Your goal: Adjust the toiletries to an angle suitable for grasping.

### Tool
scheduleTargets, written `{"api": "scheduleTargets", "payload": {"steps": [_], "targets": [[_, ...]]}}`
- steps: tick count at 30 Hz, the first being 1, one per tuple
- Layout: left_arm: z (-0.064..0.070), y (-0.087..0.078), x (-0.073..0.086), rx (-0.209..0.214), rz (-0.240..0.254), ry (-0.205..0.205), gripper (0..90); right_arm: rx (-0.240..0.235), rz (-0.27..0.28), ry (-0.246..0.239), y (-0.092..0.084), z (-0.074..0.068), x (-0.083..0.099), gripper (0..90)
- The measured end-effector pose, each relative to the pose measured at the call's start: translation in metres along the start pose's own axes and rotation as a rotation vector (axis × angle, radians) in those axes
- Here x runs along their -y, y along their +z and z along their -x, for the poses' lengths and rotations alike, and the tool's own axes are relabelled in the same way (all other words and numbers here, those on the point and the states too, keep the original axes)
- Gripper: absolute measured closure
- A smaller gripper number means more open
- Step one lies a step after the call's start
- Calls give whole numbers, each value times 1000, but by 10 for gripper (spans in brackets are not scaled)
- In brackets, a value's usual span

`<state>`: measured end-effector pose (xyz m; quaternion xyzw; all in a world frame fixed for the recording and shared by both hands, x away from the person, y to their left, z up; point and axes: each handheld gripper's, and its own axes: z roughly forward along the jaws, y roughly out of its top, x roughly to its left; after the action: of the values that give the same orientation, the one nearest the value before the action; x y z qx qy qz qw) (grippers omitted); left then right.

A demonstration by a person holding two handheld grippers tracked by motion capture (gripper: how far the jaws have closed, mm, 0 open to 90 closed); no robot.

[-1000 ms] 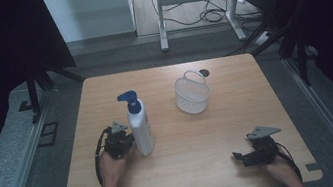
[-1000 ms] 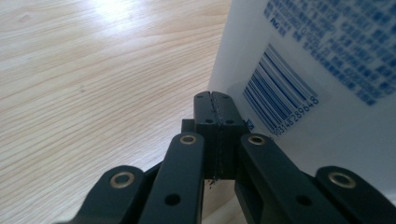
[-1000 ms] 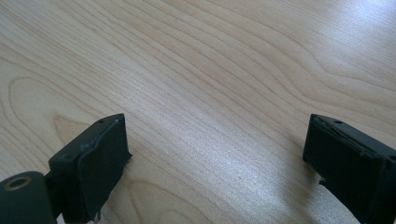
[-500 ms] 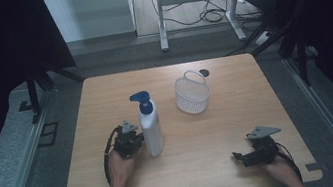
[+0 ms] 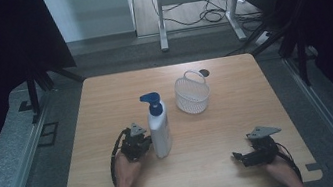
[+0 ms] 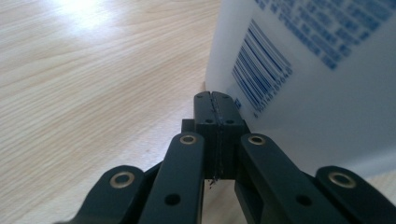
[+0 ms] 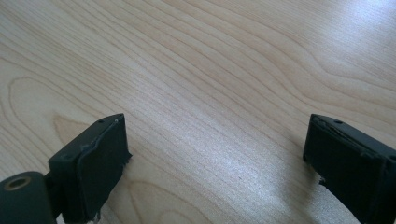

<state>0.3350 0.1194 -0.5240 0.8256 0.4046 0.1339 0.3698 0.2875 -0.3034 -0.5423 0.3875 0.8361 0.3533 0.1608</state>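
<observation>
A white pump bottle (image 5: pixel 159 127) with a blue pump head stands upright near the middle of the wooden table (image 5: pixel 238 112). My left gripper (image 5: pixel 146 141) is shut, its tips against the bottle's lower left side. In the left gripper view the closed jaws meet at the bottle's base (image 6: pixel 299 93), beside its barcode label; my left gripper (image 6: pixel 215 100) holds nothing. My right gripper (image 5: pixel 237 156) rests low at the table's front right, open, pointing left. In the right gripper view my right gripper (image 7: pixel 217 154) has only bare wood between its spread jaws.
A white wire-mesh basket (image 5: pixel 192 93) with a handle stands behind and to the right of the bottle. A small dark round object (image 5: pixel 204 73) lies at the table's far edge behind the basket. Cables trail from both grippers toward the front edge.
The left gripper and the bottle have both shifted to the right across the table, the bottle staying upright. The right gripper has not moved.
</observation>
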Motion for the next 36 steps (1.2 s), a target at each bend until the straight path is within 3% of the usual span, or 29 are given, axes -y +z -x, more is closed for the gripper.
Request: {"api": "scheduleTargets", "payload": {"steps": [18,36], "targets": [[32,-13,9,53,-25,58,892,0,0,-1,0,0,0,63],[56,-9,10,113,-6,94,891,0,0,-1,0,0,0,63]]}}
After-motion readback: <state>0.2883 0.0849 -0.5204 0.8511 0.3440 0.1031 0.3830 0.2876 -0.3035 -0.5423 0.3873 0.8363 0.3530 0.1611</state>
